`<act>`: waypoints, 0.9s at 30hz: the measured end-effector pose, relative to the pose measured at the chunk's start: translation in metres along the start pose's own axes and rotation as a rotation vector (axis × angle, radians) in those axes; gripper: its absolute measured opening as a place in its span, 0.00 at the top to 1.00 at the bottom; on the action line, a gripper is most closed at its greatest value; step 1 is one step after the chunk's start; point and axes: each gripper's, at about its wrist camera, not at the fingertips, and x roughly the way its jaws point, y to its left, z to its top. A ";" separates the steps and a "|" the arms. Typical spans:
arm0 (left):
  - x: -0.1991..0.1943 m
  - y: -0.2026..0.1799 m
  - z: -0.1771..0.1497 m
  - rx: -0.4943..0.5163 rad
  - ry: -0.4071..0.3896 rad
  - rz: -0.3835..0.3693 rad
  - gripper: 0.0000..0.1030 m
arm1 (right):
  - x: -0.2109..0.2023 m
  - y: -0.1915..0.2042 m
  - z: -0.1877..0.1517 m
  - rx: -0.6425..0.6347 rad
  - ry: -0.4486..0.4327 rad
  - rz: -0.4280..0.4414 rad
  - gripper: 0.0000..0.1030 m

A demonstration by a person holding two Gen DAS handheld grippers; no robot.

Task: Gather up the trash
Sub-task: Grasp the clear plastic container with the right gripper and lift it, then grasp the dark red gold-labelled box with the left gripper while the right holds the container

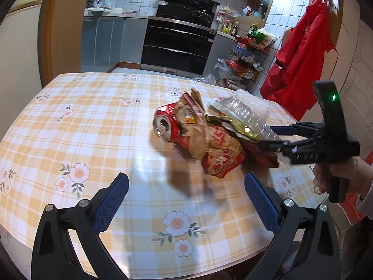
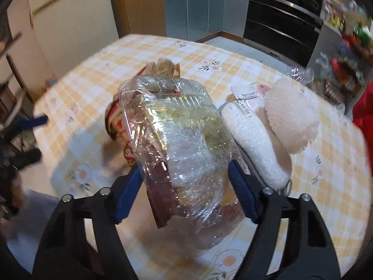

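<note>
A pile of trash lies on the checked tablecloth [image 1: 93,121]: a crushed red can [image 1: 166,126], crumpled brown and red wrappers [image 1: 209,147] and a clear plastic container [image 1: 247,114]. My left gripper [image 1: 186,200] is open and empty, near the table's front edge, short of the pile. My right gripper [image 1: 270,137] reaches in from the right. In the right wrist view it [image 2: 184,189] is closed around the clear plastic container [image 2: 181,144], with wrappers [image 2: 160,198] inside its jaws too. A white plush toy [image 2: 275,135] lies just right of it.
The kitchen lies beyond the table with a black oven [image 1: 179,44] and grey cabinets [image 1: 109,39]. A wire rack of packets [image 1: 247,56] and a hanging red garment [image 1: 303,53] stand at the right. The table edge [image 1: 163,263] is close below my left gripper.
</note>
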 end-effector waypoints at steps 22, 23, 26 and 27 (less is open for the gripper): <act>0.069 -0.082 0.002 -0.050 0.199 -0.289 0.34 | -0.069 -0.040 -0.052 0.300 -0.119 0.021 0.70; 0.078 -0.081 0.002 -0.085 0.214 -0.295 0.35 | -0.068 -0.042 -0.053 0.305 -0.116 0.020 0.73; 0.097 -0.076 0.000 -0.165 0.245 -0.292 0.37 | -0.067 -0.047 -0.060 0.334 -0.109 0.019 0.75; 0.102 -0.075 -0.001 -0.176 0.253 -0.283 0.38 | -0.067 -0.050 -0.062 0.350 -0.109 0.022 0.75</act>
